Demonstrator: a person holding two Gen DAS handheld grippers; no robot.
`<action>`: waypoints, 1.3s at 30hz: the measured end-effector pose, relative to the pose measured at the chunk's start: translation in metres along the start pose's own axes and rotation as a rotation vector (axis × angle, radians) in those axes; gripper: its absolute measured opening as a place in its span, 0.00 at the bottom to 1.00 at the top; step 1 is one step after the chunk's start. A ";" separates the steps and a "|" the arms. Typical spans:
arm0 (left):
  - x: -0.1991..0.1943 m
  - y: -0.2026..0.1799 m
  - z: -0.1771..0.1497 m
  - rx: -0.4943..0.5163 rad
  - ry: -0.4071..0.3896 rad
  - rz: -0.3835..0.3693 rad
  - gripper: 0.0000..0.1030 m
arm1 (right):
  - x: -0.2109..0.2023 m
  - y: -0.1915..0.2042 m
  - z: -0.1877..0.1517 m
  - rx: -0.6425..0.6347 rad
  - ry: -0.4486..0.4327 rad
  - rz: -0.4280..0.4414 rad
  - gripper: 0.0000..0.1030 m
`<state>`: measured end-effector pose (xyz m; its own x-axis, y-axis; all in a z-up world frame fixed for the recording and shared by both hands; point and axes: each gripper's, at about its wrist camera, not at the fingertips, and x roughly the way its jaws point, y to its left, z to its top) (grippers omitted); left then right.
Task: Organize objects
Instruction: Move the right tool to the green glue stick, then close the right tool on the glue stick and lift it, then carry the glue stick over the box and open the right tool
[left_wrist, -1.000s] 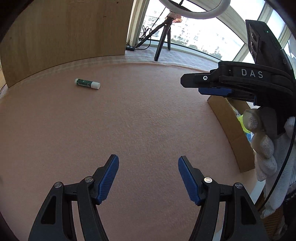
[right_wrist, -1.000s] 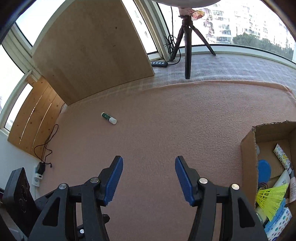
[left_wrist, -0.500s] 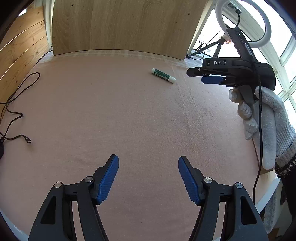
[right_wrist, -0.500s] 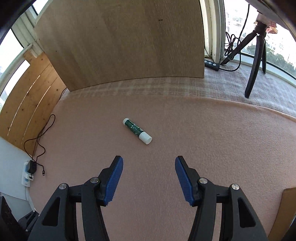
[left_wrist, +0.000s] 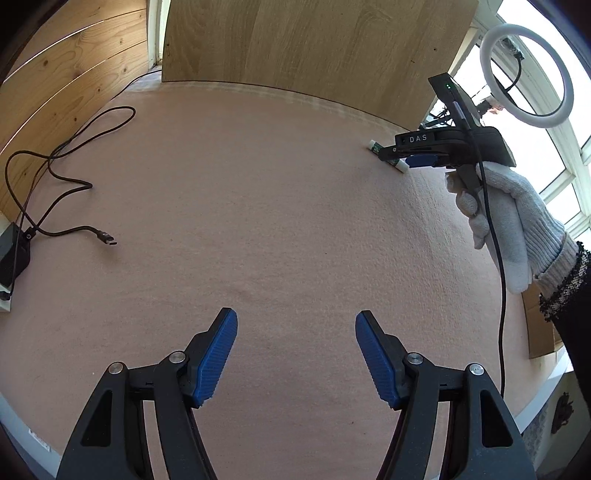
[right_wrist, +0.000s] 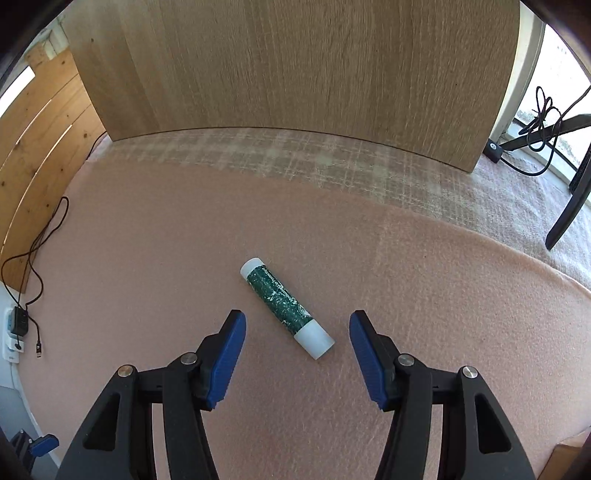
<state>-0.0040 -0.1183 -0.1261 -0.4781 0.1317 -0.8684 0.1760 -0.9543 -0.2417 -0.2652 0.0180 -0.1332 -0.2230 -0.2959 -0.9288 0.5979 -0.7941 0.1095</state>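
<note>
Hand-held gripper (left_wrist: 413, 157) marked "DAS"

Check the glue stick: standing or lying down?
Lying down. The glue stick rests on its side on the pink mat, cap on, slanted ahead of the open right gripper.

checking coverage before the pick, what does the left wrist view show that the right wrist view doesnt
Left wrist only: the gloved hand holding the right gripper from the side, and the ring light.

Right wrist only: the glue stick's whole length, lying untouched between the open pads.

Both: pink cloth, wooden board, black cable, glue stick.
</note>
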 end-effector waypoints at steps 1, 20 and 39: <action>0.000 0.003 0.000 -0.008 -0.001 0.001 0.68 | 0.003 0.002 0.001 -0.006 0.002 -0.008 0.53; -0.003 -0.007 -0.003 -0.022 -0.004 -0.006 0.68 | 0.012 0.017 0.005 -0.078 -0.015 -0.074 0.13; 0.005 -0.072 0.006 0.073 0.000 -0.063 0.67 | -0.089 -0.037 -0.067 0.079 -0.120 0.040 0.13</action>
<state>-0.0236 -0.0509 -0.1104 -0.4866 0.1920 -0.8522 0.0826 -0.9611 -0.2637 -0.2162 0.1091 -0.0786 -0.2933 -0.3857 -0.8747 0.5470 -0.8181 0.1773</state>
